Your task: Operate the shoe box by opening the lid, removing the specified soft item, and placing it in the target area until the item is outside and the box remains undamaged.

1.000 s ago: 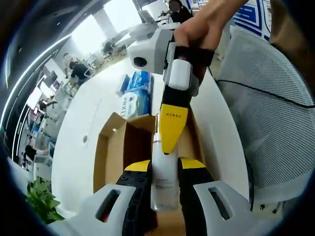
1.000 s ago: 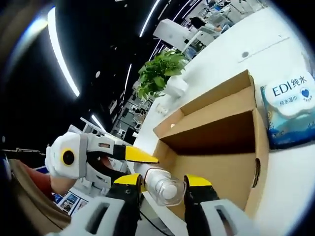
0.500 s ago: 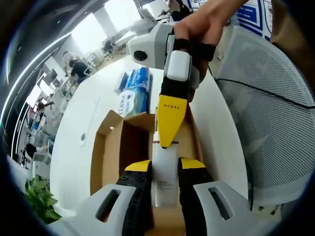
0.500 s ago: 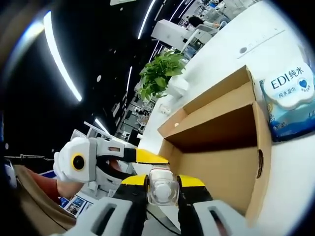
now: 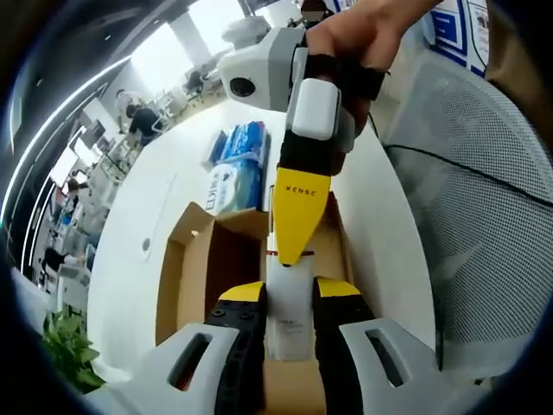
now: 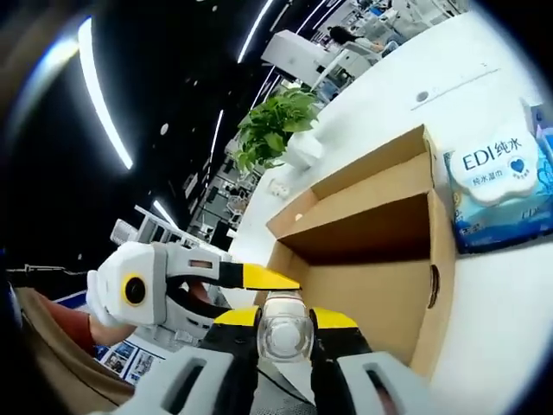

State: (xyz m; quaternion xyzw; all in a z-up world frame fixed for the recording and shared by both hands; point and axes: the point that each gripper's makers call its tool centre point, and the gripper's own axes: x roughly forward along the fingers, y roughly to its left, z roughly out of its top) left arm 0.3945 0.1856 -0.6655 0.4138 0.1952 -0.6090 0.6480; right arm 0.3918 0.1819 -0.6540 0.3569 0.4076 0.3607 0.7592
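Observation:
A slim white bottle (image 5: 289, 325) with small print hangs over the open cardboard shoe box (image 5: 204, 270). My left gripper (image 5: 289, 292) is shut on its lower part. My right gripper (image 5: 295, 245) reaches down from above, a person's hand on it, and one yellow finger lies along the bottle's top. In the right gripper view the bottle's clear capped end (image 6: 284, 334) sits pinched between my right gripper (image 6: 285, 318) jaws. The left gripper (image 6: 275, 289) comes in from the left, beside the box (image 6: 371, 285). The box's inside is in shadow.
A blue and white wet-wipes pack (image 5: 233, 168) lies on the white table (image 5: 138, 233) past the box, also as the pack (image 6: 497, 183). A grey mesh chair back (image 5: 484, 199) stands at the right. A potted plant (image 6: 272, 130) and white cup (image 6: 301, 152) sit beyond.
The right gripper's jaws, open around the bottle's end a second ago, have shut on it. Left gripper has kept its hold; both views shifted only slightly.

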